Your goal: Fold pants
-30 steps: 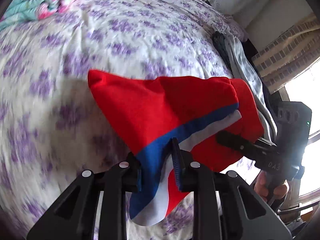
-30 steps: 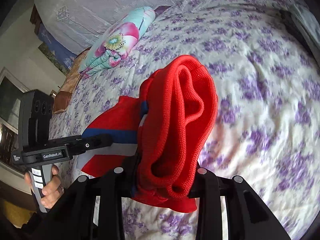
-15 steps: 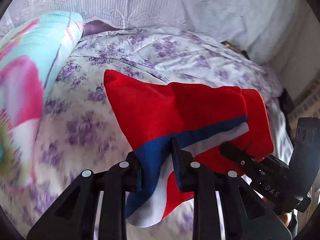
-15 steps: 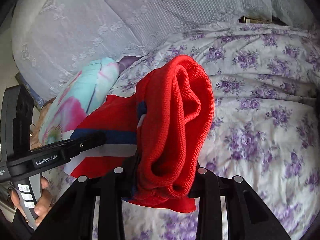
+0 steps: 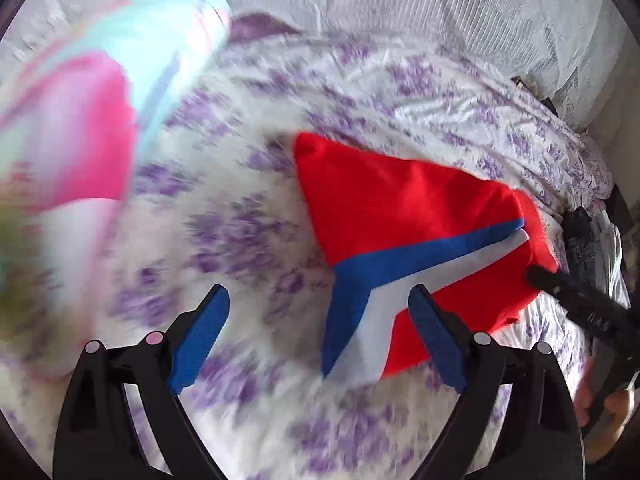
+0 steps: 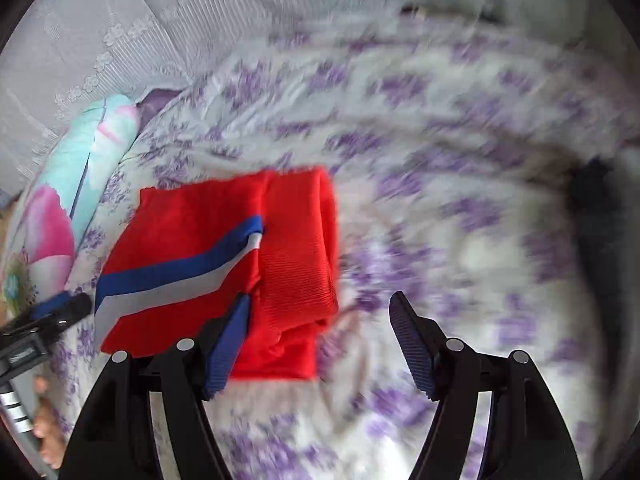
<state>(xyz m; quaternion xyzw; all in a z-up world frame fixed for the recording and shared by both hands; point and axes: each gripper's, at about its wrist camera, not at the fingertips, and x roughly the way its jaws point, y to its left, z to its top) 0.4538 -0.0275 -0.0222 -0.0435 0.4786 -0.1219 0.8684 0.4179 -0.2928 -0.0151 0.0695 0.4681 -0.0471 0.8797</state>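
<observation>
The folded red pants [image 5: 404, 216] with a blue and white stripe lie flat on the purple-flowered bedspread [image 5: 240, 240]. In the right wrist view the pants [image 6: 208, 248] lie left of centre, with the ribbed waistband folded over on their right side. My left gripper [image 5: 318, 336] is open and empty, its right finger over the pants' near edge. My right gripper [image 6: 320, 344] is open and empty, its left finger over the pants' near corner. The right gripper's tip [image 5: 568, 292] shows at the pants' right edge in the left wrist view.
A turquoise and pink floral pillow [image 5: 80, 128] lies at the left of the bed, also seen in the right wrist view [image 6: 68, 192]. White lace cloth [image 5: 440, 8] hangs behind the bed. Dark and grey clothes [image 5: 596, 248] lie at the bed's right edge.
Both grippers have opened and let go of the pants. The pants, held up in the air before, now lie flat on the bedspread. Both grippers have drawn back a little.
</observation>
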